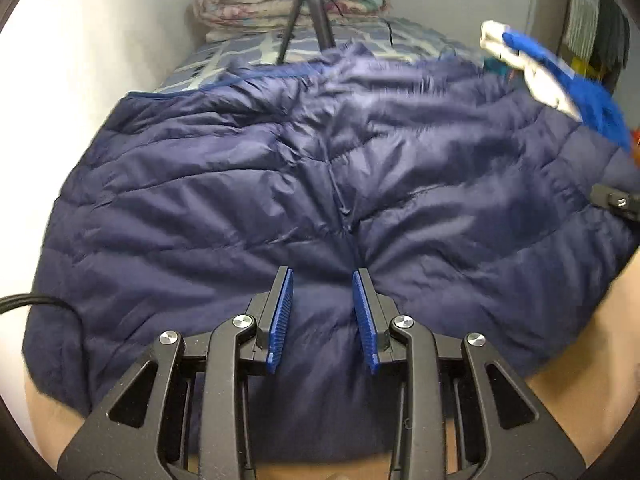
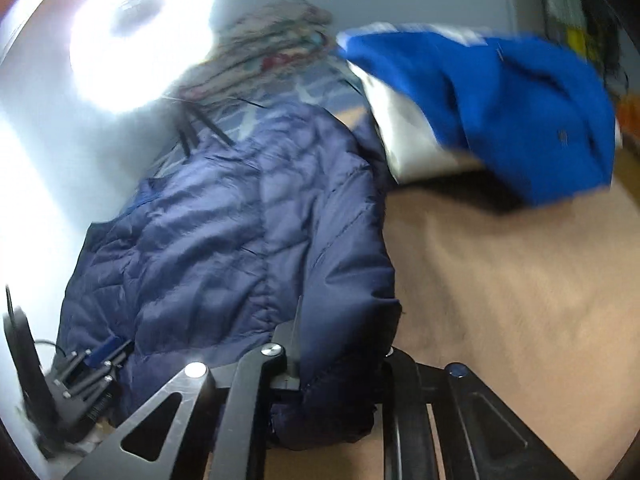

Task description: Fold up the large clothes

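A navy quilted puffer jacket (image 1: 248, 184) lies spread over a tan surface (image 2: 520, 280). In the left wrist view my left gripper (image 1: 323, 272) pinches a bunched fold of its near hem between the blue pads (image 1: 280, 320), and creases radiate from the pinch. In the right wrist view my right gripper (image 2: 344, 336) is closed on the jacket's (image 2: 224, 240) right edge. That cloth drapes over and hides its right finger. The left gripper (image 2: 88, 364) also shows at the lower left there, and part of the right gripper (image 1: 616, 200) shows at the left view's right edge.
A blurred bright blue and white garment (image 2: 500, 112) is at the upper right beyond the jacket. Folded floral quilts (image 1: 296, 0) are stacked against the back wall on a patterned sheet (image 1: 240, 56). Black tripod legs (image 1: 308, 20) stand there, beside a glaring ring light (image 2: 140, 36).
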Demonstrator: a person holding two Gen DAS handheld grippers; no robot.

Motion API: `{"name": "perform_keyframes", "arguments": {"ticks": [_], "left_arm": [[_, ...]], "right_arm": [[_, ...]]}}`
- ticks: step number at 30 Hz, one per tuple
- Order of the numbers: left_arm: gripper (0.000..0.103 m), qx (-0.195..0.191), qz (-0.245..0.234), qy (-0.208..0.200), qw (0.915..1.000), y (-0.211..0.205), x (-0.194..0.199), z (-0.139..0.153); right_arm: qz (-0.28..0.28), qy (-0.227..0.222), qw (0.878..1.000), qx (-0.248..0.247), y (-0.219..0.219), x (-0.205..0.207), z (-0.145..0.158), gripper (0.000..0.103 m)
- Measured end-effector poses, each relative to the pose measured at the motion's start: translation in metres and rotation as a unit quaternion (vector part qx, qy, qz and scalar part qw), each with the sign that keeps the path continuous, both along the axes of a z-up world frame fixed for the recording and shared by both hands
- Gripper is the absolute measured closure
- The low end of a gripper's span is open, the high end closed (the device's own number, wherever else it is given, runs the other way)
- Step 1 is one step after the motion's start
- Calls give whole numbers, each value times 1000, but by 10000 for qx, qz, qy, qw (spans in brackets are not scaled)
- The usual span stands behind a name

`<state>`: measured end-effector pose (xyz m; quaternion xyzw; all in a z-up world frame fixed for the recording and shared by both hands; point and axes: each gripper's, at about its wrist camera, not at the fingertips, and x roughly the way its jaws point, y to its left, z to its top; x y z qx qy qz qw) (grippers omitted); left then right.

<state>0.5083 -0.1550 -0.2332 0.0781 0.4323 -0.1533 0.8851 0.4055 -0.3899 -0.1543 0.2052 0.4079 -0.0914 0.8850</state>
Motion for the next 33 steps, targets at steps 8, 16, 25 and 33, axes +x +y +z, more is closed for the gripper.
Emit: {"name": "perform_keyframes", "arguments": {"ticks": [8,16,25,33], "left_arm": [[64,-532,132,-361,9978,85,-78,67],[58,-842,780,-388,9926,168,-135,72],[58,-1187,978,-432,9872,215,-180,87],[58,-1461,1179,-666,9800,242,-210,106]], "right_arm": [[488,-452,9969,-411,28,13,52,93],[1008,-912,9890,-586,73,15,99,94],[1843,-1205,9732,-663,171,39,124,94],[2732,-1071,9538,-637,277,63,106,94]]}}
